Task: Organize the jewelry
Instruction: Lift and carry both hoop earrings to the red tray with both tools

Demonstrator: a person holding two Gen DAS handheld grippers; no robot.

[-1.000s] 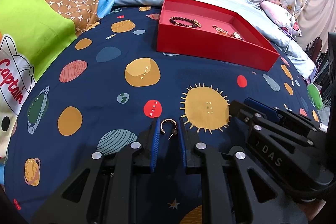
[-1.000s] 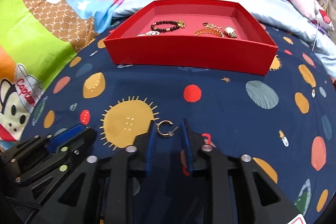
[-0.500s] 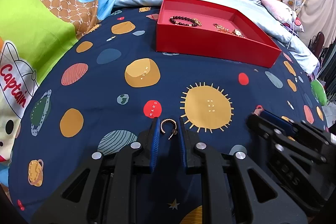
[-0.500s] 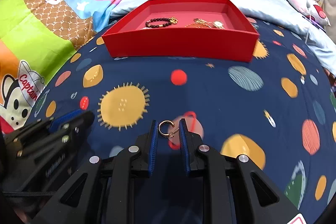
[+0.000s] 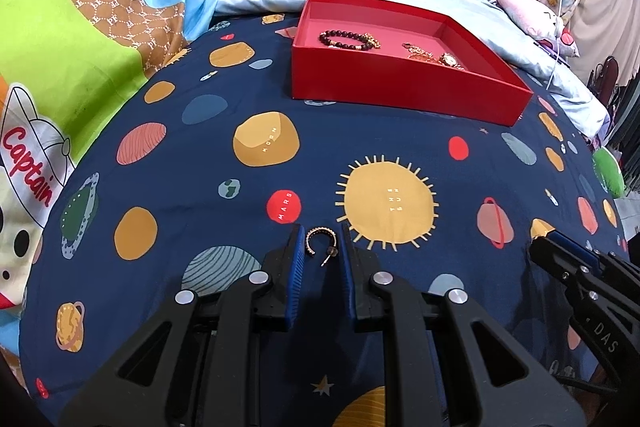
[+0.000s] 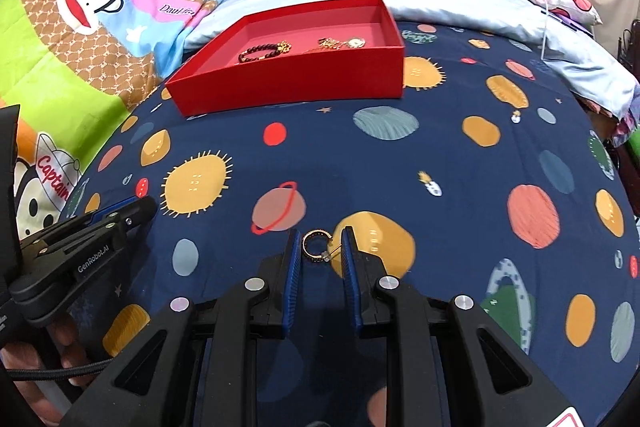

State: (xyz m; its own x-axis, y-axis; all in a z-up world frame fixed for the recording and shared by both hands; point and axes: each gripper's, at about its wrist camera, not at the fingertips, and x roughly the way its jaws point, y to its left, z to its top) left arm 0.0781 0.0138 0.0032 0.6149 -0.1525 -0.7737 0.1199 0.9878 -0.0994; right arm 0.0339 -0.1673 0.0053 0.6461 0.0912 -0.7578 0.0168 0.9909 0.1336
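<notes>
The left gripper is pinching a gold hoop earring between its blue pads above the bed. The right gripper is clamping a second earring likewise. The red box, holding a bead bracelet, is sitting farther back.

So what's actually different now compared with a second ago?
The right hand-held gripper, gripping its hoop earring, slid sideways away from the left hand-held gripper, off the sun print. The left one kept still, clamped on its own earring. The red tray and the jewelry in it are unchanged.
</notes>
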